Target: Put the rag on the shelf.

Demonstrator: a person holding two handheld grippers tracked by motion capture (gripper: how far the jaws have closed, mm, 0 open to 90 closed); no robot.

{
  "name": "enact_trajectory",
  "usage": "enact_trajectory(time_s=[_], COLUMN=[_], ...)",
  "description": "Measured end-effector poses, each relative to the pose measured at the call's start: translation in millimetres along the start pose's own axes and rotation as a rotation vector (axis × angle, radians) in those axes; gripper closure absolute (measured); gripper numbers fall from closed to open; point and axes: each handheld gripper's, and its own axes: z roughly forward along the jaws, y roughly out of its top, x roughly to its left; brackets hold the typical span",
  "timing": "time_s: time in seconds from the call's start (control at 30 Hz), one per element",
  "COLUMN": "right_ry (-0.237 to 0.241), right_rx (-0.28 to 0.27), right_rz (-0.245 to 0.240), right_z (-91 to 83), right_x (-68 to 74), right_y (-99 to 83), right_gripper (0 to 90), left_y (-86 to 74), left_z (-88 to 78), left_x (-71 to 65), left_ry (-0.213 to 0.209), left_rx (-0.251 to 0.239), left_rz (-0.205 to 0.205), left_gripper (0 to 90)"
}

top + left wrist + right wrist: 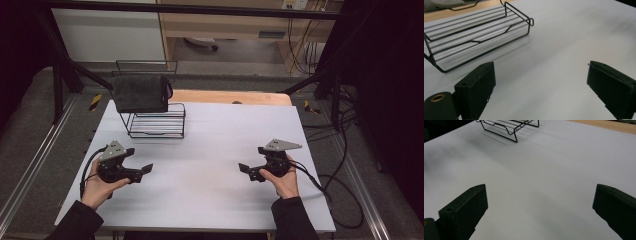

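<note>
Two empty grippers rest low over the white tabletop, with the wire rack and its towel waiting at the far left.

Nearest to the person, the left gripper (pixel 145 170) and the right gripper (pixel 243 169) are each held in one hand just above the flat white tabletop (pixel 210 145), pointing inward at each other; the jaws of both stand wide apart and hold nothing, which I judge is a ready position with room to move. Farther away, near the far left corner, stands the black wire rack (pixel 156 120), well apart from both grippers. The dark grey folded towel (pixel 140 93) hangs over its raised back rail, probably so that it drapes freely and its lower edge is easy to pinch. The left gripper is the closer one to it.
</note>
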Motion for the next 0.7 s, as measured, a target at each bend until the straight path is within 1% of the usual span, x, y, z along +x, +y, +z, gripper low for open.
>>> enact_trajectory(time_s=[0.1, 0.17, 0.33, 0.4, 0.47, 0.53, 0.7], right_ry=[0.000, -0.001, -0.002, 0.000, -0.009, -0.012, -0.005], right_rx=[0.004, 0.013, 0.020, 0.016, 0.022, 0.022, 0.022], right_rz=[0.020, 0.022, 0.024, 0.036, 0.028, 0.030, 0.058], right_z=[-2.1, -3.8, -9.5, -11.9, -13.8, -15.9, -19.5], right_x=[-5.0, -8.4, -16.7, -18.9, -20.5, -22.6, -22.7], right_y=[-13.2, -21.2, -37.5, -42.7, -46.8, -50.9, -59.6], right_gripper=[0.7, 0.6, 0.6, 0.7, 0.7, 0.6, 0.7], left_y=[-7.2, -12.3, -22.7, -26.4, -29.8, -32.7, -35.4], left_z=[2.2, 3.9, 7.2, 8.2, 9.1, 10.2, 11.4], left_x=[0.2, 0.4, 1.3, 1.4, 1.6, 1.7, 1.4], left_ry=[0.002, -0.003, -0.011, -0.013, -0.011, -0.008, -0.014], left_rx=[0.012, 0.013, 0.038, 0.043, 0.051, 0.064, 0.073], left_rz=[-0.004, -0.010, 0.001, 0.000, 0.002, 0.007, 0.018], left_gripper=[8.4, 8.4, 8.4, 8.4, 8.4, 8.4, 8.4])
